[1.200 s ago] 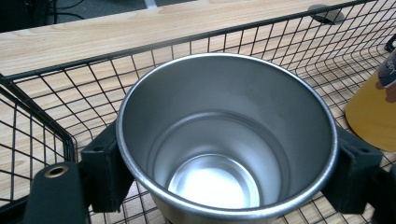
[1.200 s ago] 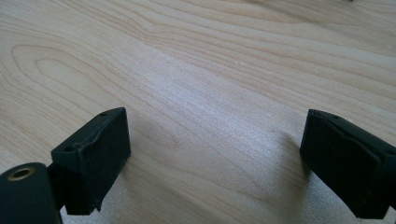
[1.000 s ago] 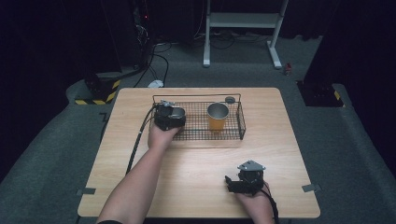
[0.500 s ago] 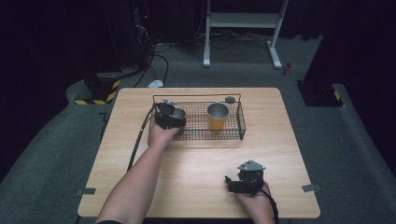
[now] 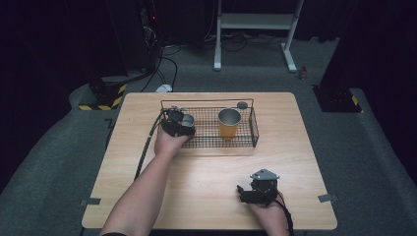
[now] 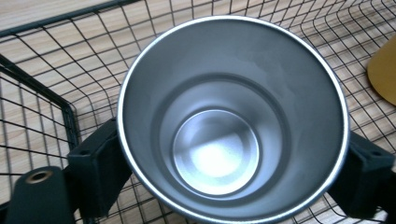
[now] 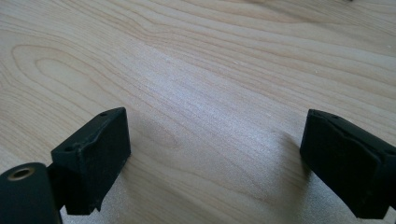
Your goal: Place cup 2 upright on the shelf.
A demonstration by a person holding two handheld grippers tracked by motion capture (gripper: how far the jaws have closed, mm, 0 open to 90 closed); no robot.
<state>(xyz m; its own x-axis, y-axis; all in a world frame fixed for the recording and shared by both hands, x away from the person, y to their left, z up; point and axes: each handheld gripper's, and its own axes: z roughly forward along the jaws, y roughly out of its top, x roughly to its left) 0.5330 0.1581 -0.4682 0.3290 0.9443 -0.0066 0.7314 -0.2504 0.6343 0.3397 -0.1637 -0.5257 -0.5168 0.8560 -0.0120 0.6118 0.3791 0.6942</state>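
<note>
Two cups sit in the wire basket (image 5: 253,129): an orange cup (image 5: 229,123) and the steel cup (image 6: 232,121) between my left gripper (image 5: 180,124)'s jaws, which have just been opening, so I judge it placed; withdrawal remains. Steel cup: upright, empty, bright polished interior, at the basket's left end. My right gripper (image 7: 215,163) rests spread over bare table (image 7: 224,60).

High view looks down on the table (image 5: 206,167); both tongs cameras sit close above it.

Lab: equipment rack (image 5: 137,29), cables (image 5: 167,64)
</note>
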